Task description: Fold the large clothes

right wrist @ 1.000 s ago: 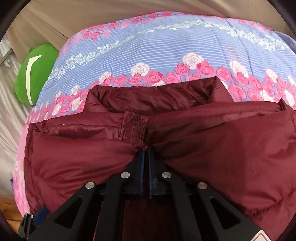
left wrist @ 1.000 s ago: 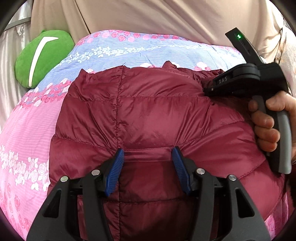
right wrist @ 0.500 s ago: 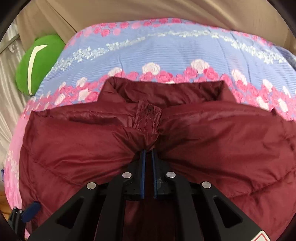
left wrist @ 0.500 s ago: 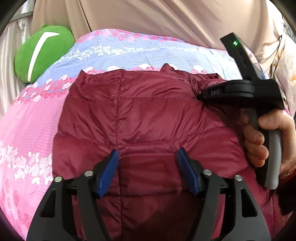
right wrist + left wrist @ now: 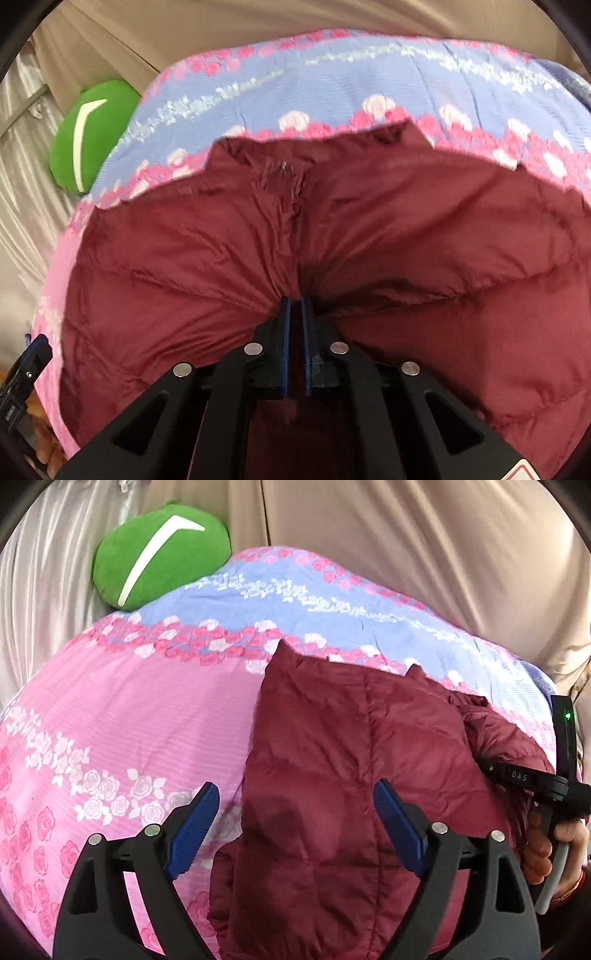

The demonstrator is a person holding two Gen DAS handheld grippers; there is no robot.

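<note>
Cushion (image 5: 159, 559) beyond jacket (image 5: 351, 775), apart.

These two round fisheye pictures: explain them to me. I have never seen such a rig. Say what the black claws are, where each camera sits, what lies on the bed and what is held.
No robot is here. A person holds a handheld gripper in each hand, and each gripper carries a camera that looks forward along its two fingers.

The left wrist view shows the left gripper, its blue-padded fingers spread open and holding nothing. At its right edge you see the person's right hand on the other tool's handle.

The right wrist view shows the right gripper, its fingers shut on a pinch of the dark red puffer jacket.

The jacket lies on a floral bedspread, pink and blue. A green cushion sits at the far left corner, against curtains.
</note>
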